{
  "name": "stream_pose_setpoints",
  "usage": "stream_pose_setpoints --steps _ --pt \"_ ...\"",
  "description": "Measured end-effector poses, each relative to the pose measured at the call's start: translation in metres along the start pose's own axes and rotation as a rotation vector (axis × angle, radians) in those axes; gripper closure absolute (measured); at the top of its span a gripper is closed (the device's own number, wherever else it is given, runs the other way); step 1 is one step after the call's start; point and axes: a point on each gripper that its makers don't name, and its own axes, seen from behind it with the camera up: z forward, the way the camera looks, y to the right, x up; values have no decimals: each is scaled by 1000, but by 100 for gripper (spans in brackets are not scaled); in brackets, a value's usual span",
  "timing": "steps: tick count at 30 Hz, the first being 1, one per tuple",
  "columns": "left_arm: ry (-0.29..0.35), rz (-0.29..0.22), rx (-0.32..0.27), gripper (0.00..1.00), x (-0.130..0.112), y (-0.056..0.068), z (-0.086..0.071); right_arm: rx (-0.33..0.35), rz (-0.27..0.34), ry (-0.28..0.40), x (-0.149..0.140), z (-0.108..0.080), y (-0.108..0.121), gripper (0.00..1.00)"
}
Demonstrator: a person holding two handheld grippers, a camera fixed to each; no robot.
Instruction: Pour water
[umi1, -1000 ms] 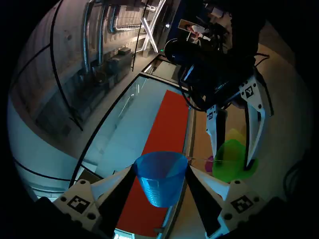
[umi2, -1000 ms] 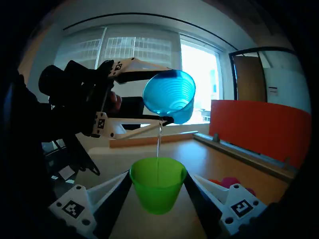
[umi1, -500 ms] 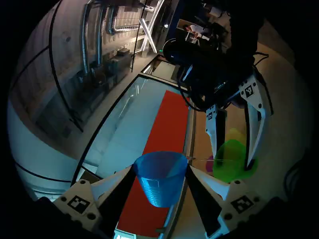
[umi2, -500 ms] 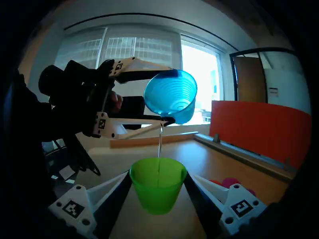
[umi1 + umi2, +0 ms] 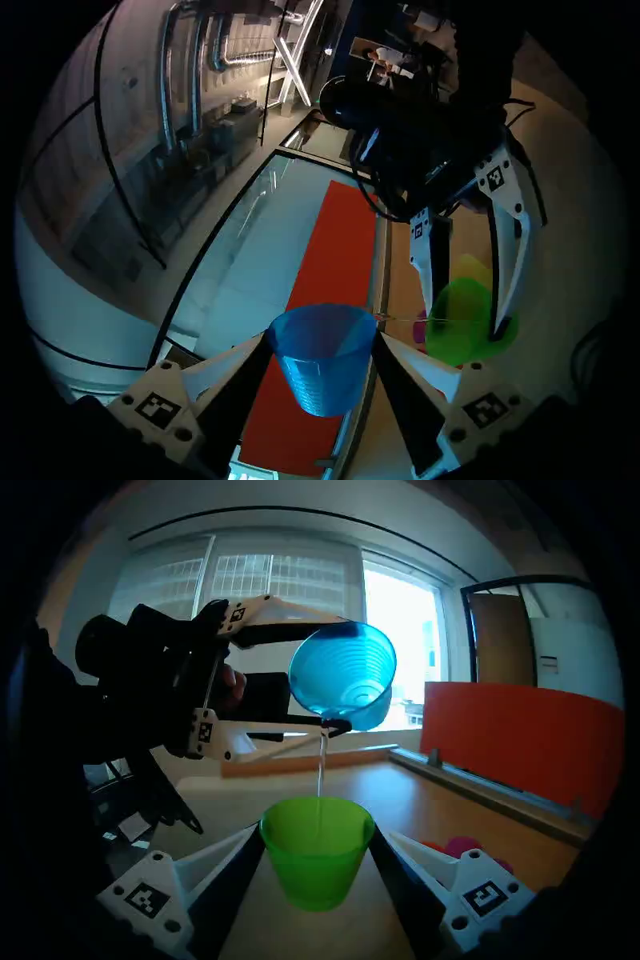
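While a thin stream of water falls from the tipped blue cup into the green cup below it, you are in the middle of the pour itself. Your left gripper has its jaws clamped on the blue cup's sides and holds it in the air, tilted with its lip down. Your right gripper has its jaws clamped on the green cup, which stands upright directly under that lip and apart from it. The green cup sits over the near part of the wooden table; whether its base rests on the surface or hangs just above it cannot be told. An orange-red panel runs along the table's right edge, and a pink object, too hidden to name, lies near that edge. The stream looks slender, so the blue cup is probably close to empty. The next move likely calls for tipping your left wrist a little further to drain it while your right hand keeps the green cup steady beneath the lip, then righting the blue cup. No brand or readable writing shows on either cup. The gripper fingers carry only black-and-white square markers, and a pale sheet on the far wall is too small to read.
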Motion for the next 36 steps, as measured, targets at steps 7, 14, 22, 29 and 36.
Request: stream_pose_setpoints --steps 7,14,22,29,36 --pt "1 18 -1 14 2 -1 -1 0 -1 1 0 -1 0 8" --pt "-1 34 -2 14 2 -2 -3 0 0 3 0 -1 0 8" --pt "-3 46 -4 14 2 -1 -3 -2 1 4 0 -2 1 8" --pt "-5 61 -6 14 3 -1 -5 -4 -2 4 0 -3 1 8" --pt "-6 64 -8 14 2 0 -5 -4 -3 5 0 -3 0 8"
